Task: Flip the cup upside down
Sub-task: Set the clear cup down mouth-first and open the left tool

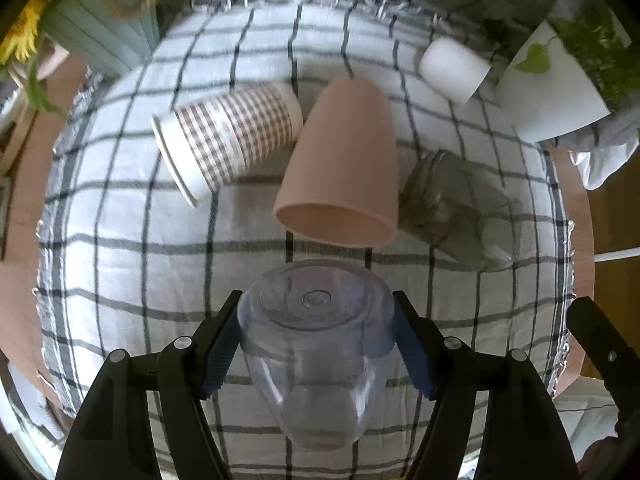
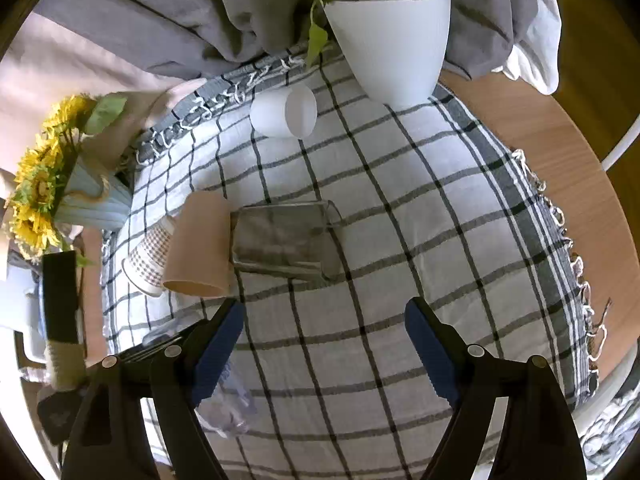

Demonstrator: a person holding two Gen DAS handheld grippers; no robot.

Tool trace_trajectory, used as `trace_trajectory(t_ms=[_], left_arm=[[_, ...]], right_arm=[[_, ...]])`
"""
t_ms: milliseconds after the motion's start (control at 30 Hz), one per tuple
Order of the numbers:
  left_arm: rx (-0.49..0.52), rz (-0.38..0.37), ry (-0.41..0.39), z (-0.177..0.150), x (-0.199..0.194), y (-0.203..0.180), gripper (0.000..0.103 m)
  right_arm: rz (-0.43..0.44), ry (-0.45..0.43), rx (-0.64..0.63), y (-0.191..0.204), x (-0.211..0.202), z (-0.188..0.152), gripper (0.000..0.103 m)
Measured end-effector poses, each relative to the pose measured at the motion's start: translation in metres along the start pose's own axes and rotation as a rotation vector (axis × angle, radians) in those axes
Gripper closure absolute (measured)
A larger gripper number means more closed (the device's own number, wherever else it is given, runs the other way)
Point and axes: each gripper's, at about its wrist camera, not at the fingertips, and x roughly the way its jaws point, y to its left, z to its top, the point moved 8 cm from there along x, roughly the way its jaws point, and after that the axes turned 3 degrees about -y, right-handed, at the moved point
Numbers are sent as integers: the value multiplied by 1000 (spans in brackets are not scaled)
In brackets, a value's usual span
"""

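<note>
My left gripper [image 1: 316,340] is clamped on the clear cup [image 1: 316,344], base facing away, held above the checked cloth [image 1: 120,280]. Right gripper [image 2: 324,344] is spread wide w/ nothing in it. Risk: slick plastic could slip btwn pads mid-turn, or swing into the pink cup [image 1: 340,160] just ahead.

A checked cloth [image 2: 360,240] covers the table. Sunflowers [image 2: 36,196] stand at the frame's left, and a white plant pot [image 2: 392,44] at the upper right.
</note>
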Motion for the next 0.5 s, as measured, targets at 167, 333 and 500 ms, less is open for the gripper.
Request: trace_trajectory(t_ms=[167, 333, 500], left_arm=[[13, -12, -70, -1, -17, -1, 32], [48, -17, -149, 3, -26, -2, 32], [85, -33, -217, -4, -34, -11, 32]], right_arm=[[3, -22, -22, 4, -7, -1, 20], [-3, -20, -41, 5, -8, -8, 20], [-15, -28, -56, 4, -11, -13, 20]])
